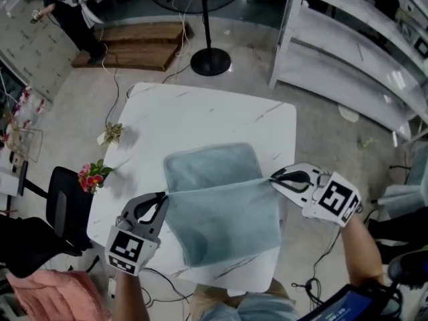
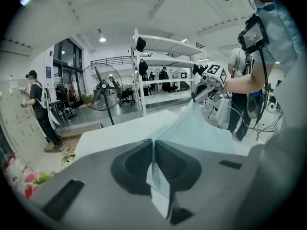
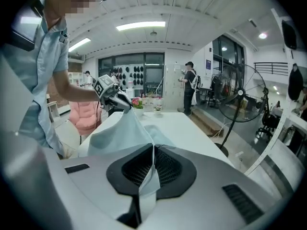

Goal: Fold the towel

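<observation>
Towel (image 1: 221,212): pale blue-green, soft and light. We judge it will sag between holds and keep no shape unaided. It sits over the near half of the table (image 1: 200,112), with one line pulled taut, cloth resting on the top beyond it and draping toward the near edge. The left gripper (image 1: 162,198) and right gripper (image 1: 273,178) are each clamped on one end of that line. We think the corners are the right holds, with even tension so the fold does not skew.

Bright, even indoor light, ceiling strip light (image 3: 140,26) glaring at 12 o'clock. Gripper views fisheye-warped, corners vignetted black, foreground soft.
</observation>
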Action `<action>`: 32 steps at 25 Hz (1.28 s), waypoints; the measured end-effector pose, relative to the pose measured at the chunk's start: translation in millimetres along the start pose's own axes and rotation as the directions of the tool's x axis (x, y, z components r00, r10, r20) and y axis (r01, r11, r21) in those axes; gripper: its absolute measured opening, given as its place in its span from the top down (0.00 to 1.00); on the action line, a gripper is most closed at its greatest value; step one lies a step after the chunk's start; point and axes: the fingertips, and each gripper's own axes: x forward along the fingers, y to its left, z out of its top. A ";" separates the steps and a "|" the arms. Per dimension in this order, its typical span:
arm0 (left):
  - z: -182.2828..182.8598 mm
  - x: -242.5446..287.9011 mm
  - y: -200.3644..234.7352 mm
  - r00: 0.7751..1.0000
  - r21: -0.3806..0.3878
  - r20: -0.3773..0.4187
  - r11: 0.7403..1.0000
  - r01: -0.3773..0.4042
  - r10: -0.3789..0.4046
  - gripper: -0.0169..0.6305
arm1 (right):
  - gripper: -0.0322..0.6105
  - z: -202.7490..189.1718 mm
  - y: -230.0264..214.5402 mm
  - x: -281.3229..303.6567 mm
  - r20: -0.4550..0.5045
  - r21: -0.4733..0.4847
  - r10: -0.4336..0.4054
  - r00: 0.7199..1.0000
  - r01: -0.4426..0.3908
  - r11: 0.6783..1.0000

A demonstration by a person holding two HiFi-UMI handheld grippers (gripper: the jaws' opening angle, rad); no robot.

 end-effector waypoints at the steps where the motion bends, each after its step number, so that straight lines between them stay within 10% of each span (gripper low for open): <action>1: 5.8 -0.8 3.4 1.000 0.010 0.006 1.000 -0.008 0.008 0.94 | 0.91 6.7 -4.9 -2.1 0.007 -0.004 -0.019 1.000 0.019 1.000; 8: 23.8 13.8 32.0 1.000 0.037 0.009 0.999 -0.027 0.027 0.94 | 0.91 26.4 -43.7 8.7 0.020 0.004 -0.102 0.995 0.102 0.995; 22: -43.2 117.0 83.8 0.992 0.006 -0.123 1.000 -0.015 0.015 0.93 | 0.91 -58.8 -105.2 100.3 -0.100 0.114 -0.133 0.986 0.144 0.983; 32: -25.3 108.3 90.2 0.999 -0.042 -0.050 0.999 -0.016 0.014 0.93 | 0.91 -34.3 -109.4 87.7 -0.072 0.107 -0.185 0.980 0.192 0.976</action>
